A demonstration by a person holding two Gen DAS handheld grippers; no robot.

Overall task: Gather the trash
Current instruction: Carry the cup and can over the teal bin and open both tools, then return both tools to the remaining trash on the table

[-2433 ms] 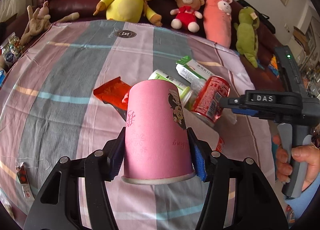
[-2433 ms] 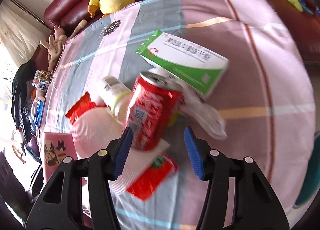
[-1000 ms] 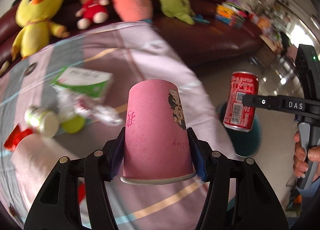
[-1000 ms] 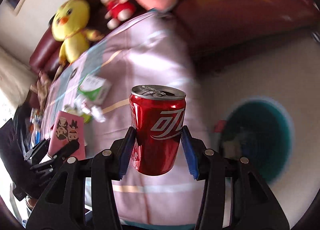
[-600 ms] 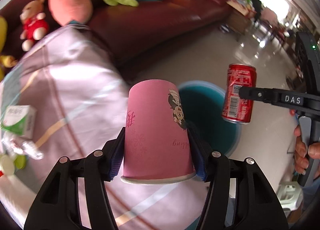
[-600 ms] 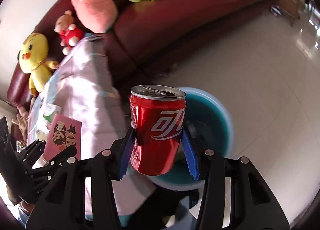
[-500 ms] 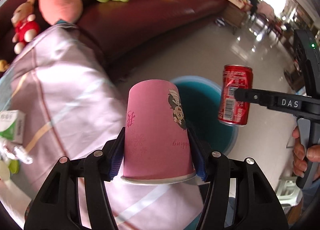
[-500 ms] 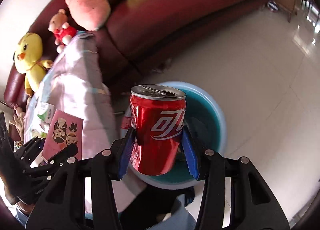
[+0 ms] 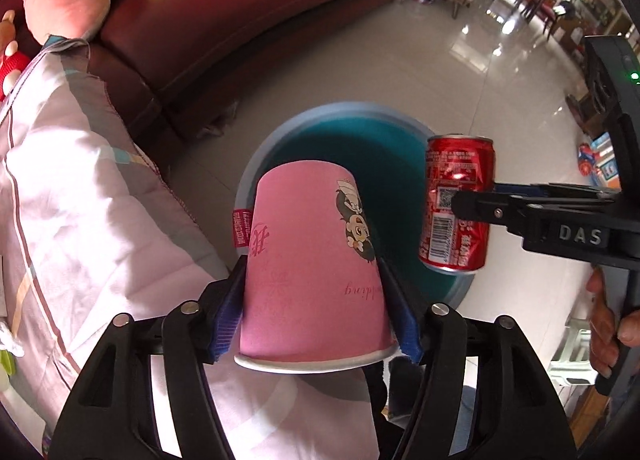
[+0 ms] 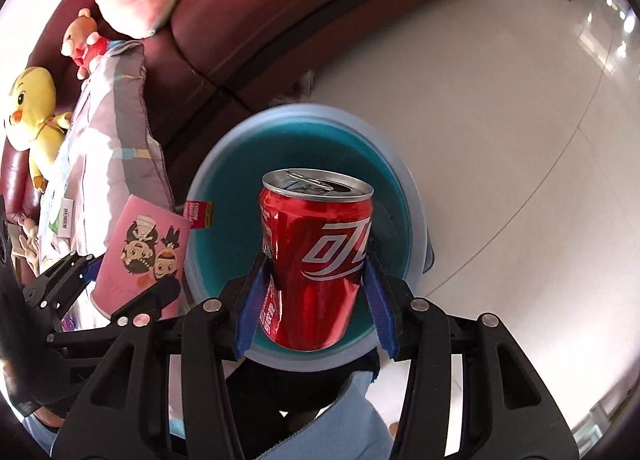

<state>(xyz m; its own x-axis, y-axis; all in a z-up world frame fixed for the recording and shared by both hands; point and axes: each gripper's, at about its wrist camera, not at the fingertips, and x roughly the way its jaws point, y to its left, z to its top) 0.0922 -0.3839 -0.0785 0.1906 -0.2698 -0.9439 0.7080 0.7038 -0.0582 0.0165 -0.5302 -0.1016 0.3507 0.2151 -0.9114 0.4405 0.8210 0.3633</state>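
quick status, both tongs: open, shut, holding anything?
Left tongs: shut on the pink paper cup, held upside down.
Right tongs: shut on the red soda can, upright above the teal bin.

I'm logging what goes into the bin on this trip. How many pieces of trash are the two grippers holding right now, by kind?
Pink paper cups with cartoon print, upside down in the left gripper: 1
Red aluminium soda cans, upright in the right gripper: 1
Total: 2, both held above the round teal plastic bin.
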